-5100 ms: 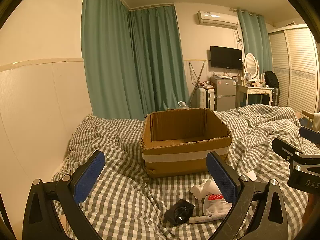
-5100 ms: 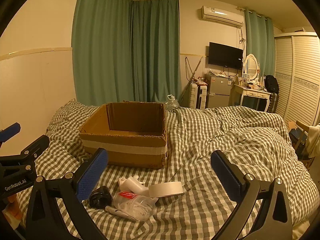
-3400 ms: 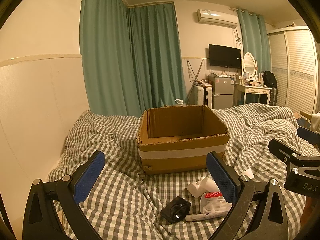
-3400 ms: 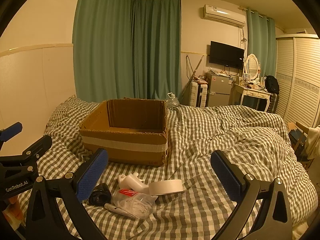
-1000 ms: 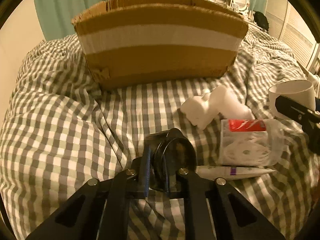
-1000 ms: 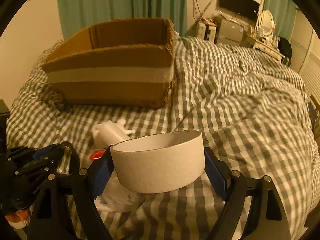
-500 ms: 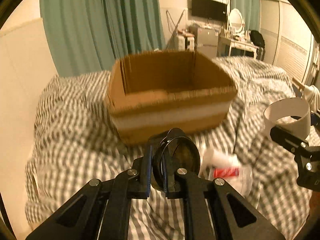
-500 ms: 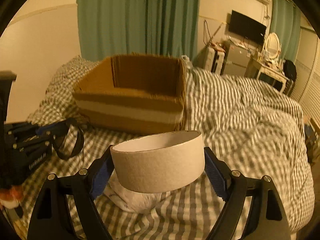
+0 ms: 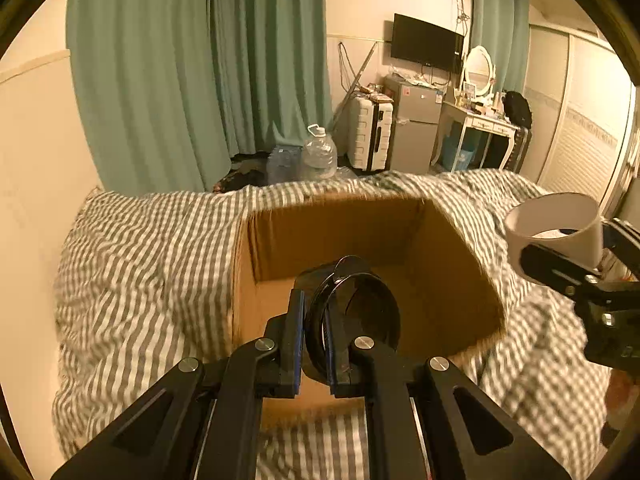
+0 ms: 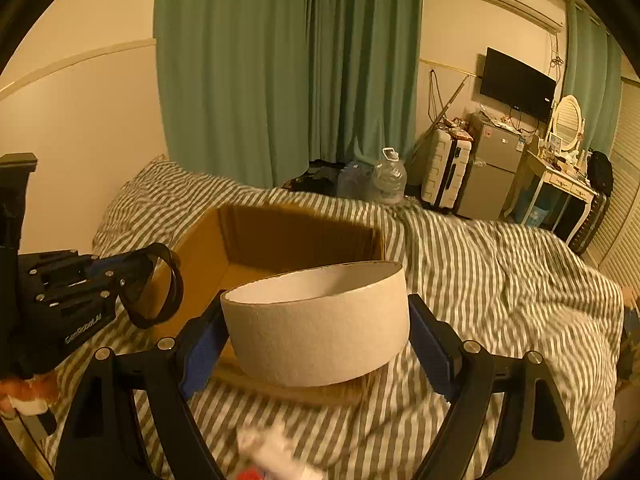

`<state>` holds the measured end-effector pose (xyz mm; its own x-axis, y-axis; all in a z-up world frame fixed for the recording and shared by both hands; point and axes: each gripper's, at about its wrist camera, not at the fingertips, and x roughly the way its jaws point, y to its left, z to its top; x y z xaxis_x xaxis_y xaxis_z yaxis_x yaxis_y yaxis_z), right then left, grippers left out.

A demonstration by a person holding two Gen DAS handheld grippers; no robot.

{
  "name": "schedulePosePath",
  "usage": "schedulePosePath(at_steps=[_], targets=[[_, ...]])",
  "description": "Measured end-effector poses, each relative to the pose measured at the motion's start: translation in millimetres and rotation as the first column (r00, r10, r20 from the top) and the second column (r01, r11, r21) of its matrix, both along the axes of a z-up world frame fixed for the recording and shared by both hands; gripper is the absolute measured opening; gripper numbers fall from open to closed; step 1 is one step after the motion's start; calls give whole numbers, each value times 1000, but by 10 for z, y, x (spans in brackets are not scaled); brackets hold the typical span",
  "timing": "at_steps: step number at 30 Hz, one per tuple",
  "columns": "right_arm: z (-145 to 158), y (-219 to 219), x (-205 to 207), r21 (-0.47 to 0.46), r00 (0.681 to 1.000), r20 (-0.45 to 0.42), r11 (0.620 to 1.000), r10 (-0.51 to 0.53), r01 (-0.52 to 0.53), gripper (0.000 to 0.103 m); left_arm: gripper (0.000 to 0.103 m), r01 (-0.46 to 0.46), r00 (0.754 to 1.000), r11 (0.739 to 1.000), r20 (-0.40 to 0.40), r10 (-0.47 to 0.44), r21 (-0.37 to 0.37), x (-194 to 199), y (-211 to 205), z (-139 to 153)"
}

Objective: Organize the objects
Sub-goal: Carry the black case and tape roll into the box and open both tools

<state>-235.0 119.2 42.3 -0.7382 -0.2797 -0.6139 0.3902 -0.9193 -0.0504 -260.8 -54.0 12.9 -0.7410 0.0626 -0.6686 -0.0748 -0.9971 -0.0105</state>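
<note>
Left wrist view: the left tool pinches a black ring-shaped object edge-on between its blue-padded fingers, holding it above the open cardboard box on a bed covered with a grey-and-white checked duvet. What exactly the black object is cannot be told; it looks like a round, hollow band with a darker body behind it. At the right edge of the same view, the right tool carries a wide roll of white tape beside the box, over the duvet.

Right wrist view: the right tool is clamped on the tape roll, one blue pad against each side, the roll's open core facing up. It hangs in front of the near rim of the box, whose brown interior shows behind it. To the left, the left tool reaches in with the black ring held at the box's left wall. A blurred white and red item lies on the duvet at the bottom edge.

Behind the bed stand teal curtains, a water jug, a white suitcase, a small fridge and a wall-mounted television.
</note>
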Motion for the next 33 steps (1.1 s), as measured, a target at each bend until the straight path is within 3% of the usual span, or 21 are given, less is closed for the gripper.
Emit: schedulePosePath(at_steps=[5,9,14,20,24,28,30,31,32,33], targets=[[-61,-173,-629,8,1000,22,1000,9,-10,84,9,-5,1000,1000,17,5,-13,-599,-32,-124],[-349,-281,-1188,15,995,96,1000,-16,15,84,9,-20,997,998,67,24,-54,-1008,-49,-446],[-723,-409,-1617,27,983,185,999,17,-22,84,9,-35,990,998,136,42,-53,-1323,-153,-782],[-953,-362,-1688,-9,975,220,999,37,-36,85,11,-28,992,999,120,30,-20,-1320,-185,-869],[-912,-329,-1622,-19,975,217,999,52,-49,87,15,-24,994,1000,108,25,-13,-1253,-194,-854],[-710,-295,-1488,-25,986,164,999,32,-28,100,32,-41,994,999,101,40,3,-1156,-217,-745],[-613,-284,-1416,-16,989,146,1000,19,-17,101,60,-51,994,999,100,50,4,-1097,-195,-655],[-561,-270,-1364,-11,991,136,1000,14,-12,101,81,-58,994,998,89,57,3,-1043,-191,-603],[-520,-249,-1312,-8,991,131,1000,12,-11,101,88,-74,995,997,62,74,-1,-964,-182,-526],[-462,-224,-1248,-8,992,127,1000,13,-12,101,88,-82,996,997,36,83,-7,-895,-178,-452]])
